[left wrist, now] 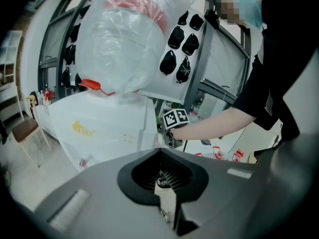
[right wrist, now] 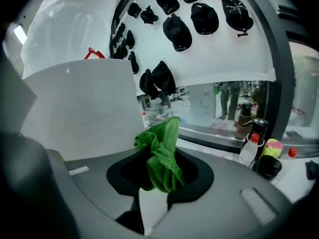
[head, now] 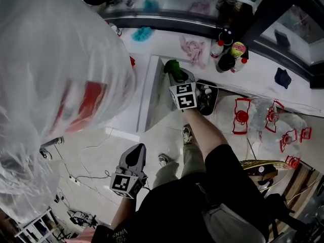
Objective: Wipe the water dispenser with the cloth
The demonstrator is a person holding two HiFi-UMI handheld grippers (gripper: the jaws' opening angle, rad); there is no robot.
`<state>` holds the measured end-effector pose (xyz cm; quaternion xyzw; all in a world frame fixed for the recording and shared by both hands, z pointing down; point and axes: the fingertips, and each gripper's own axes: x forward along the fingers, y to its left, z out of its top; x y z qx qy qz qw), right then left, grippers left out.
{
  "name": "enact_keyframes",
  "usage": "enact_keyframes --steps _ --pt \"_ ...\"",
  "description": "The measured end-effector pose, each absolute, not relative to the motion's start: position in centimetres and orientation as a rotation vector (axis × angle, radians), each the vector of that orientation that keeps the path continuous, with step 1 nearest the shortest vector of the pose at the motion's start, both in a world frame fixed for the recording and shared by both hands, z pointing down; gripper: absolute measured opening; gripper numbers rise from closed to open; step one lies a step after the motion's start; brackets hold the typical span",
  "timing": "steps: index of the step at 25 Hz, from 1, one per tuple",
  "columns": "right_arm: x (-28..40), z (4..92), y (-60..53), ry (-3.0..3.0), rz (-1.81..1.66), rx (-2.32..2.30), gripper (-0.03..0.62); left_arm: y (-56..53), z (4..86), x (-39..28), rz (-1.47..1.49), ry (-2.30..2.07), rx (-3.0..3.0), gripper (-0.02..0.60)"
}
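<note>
Wiping: looks early; cloth (right wrist: pixel 162 156) at the water dispenser (head: pixel 154 100) body's upper edge, frame centre
Right gripper (head: pixel 174 75): clamped on cloth
Left gripper (head: pixel 135 153): closed, empty, lower centre
Remaining: most faces, my guess

Tight at the right gripper (head: pixel 177 74), open at the left gripper (head: pixel 135 153).
Right: white dispenser (head: pixel 147 92) wall on one side, black container (head: pixel 208 97) just beside on the other, bottles (head: pixel 228 52) on the desk (head: pixel 263 77) beyond. Bagged water jug (head: pixel 50 70) blocks everything up-left. Left: hangs over open floor (head: pixel 101 146), loose cables (head: pixel 83 176) below, the person's legs (head: pixel 177 166) near on its right.
</note>
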<state>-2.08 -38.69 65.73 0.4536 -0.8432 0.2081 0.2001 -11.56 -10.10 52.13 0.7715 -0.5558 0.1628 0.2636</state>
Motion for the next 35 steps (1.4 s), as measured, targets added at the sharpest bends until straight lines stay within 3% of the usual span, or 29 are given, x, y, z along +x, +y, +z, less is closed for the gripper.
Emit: enact_keyframes --steps 9,21,35 --pt "0.6 66.7 -30.5 -2.313 0.603 1.255 0.109 -10.0 52.4 -11.7 0.437 -1.446 2.143 0.002" --pt "-4.2 69.1 -13.4 -2.352 0.669 0.951 0.109 -8.4 52.3 -11.1 0.477 -1.4 2.203 0.002" --pt "-6.1 71.8 -20.9 -2.314 0.555 0.848 0.109 -9.3 52.9 -11.3 0.439 -1.509 2.095 0.002"
